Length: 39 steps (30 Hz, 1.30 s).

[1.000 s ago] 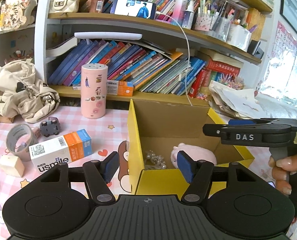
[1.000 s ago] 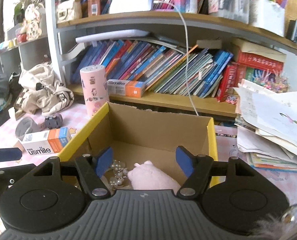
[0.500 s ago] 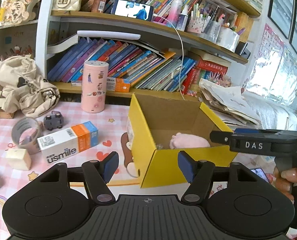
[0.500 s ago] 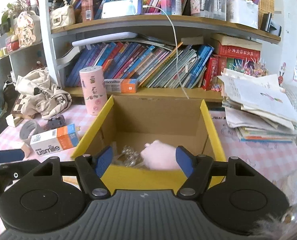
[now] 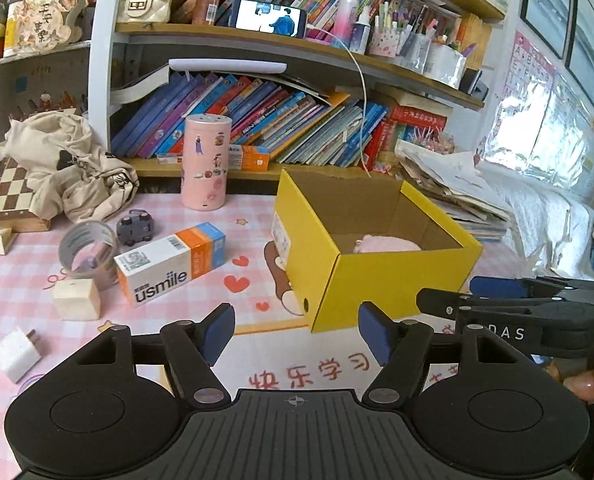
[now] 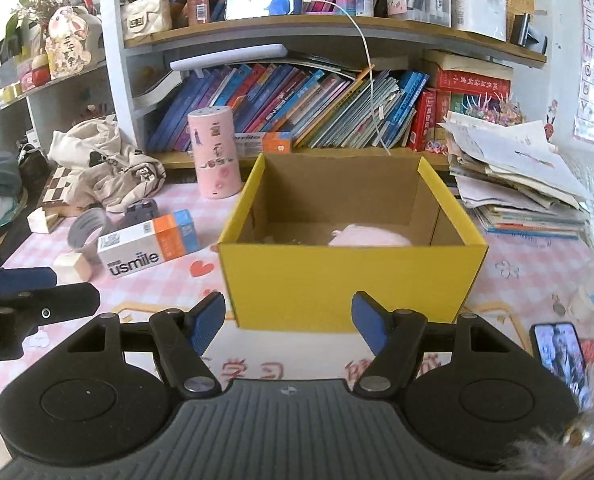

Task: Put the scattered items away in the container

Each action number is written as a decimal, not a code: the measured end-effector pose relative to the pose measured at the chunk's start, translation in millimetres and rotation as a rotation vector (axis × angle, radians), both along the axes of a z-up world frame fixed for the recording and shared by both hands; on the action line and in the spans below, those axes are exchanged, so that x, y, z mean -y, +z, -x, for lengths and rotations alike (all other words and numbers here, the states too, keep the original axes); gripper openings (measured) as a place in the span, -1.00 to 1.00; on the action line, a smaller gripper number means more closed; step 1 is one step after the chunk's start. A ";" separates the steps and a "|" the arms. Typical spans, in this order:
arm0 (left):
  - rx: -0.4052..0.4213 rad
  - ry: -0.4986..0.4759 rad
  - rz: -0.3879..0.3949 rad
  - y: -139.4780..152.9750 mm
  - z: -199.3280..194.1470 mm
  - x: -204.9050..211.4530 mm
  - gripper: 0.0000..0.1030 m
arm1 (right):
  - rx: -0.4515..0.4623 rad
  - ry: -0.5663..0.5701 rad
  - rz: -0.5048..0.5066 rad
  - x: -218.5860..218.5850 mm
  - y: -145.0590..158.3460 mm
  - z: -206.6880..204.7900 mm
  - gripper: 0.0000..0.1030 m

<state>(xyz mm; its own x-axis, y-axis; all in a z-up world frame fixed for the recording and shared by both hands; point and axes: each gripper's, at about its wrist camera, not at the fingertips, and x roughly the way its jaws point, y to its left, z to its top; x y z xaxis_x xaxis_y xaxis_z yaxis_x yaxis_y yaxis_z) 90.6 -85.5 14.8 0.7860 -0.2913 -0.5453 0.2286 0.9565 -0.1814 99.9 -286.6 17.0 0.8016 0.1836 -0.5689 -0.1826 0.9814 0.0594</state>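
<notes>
Pink-checked bench (image 5: 25, 292): usmile carton (image 5: 169, 264) lies left of yellow box (image 6: 349, 280) (pink plush (image 6: 369, 236) inside); both jaws wide, empty; grip the carton across its narrow sides

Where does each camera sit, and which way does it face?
Left wrist: sits on the left tool, facing the yellow box from its left corner; right tool and a fingertip show at right.
Right wrist: sits on the right tool, facing the box squarely; left tool shows at left.
Shared: the box, the usmile carton, the bookshelf.
</notes>
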 end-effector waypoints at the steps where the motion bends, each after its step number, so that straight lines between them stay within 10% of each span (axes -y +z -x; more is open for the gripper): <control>1: 0.001 -0.002 0.000 -0.1 3.6 -3.1 0.36 | 0.000 -0.004 -0.002 -3.2 -0.5 4.2 0.35; 39: -0.013 0.071 -0.033 -6.1 73.1 -100.9 0.69 | -0.031 0.095 0.054 -120.3 -6.0 75.9 0.85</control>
